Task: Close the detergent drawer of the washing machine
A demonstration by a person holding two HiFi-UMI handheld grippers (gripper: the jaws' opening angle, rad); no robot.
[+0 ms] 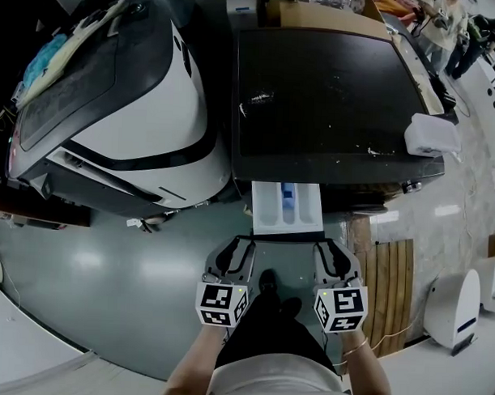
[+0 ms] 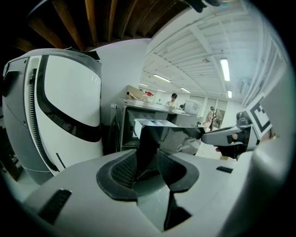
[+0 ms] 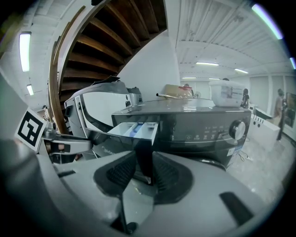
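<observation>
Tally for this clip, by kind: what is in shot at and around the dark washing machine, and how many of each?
grippers: 2 (left gripper, right gripper)
washing machine: 1
detergent drawer, pulled out: 1
white machine with a black band: 1
white container on the washer's top: 1
cardboard box: 1
Total: 7

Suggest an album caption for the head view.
Left gripper and right gripper poised at the front corners of the pulled-out detergent drawer of the washing machine.
</observation>
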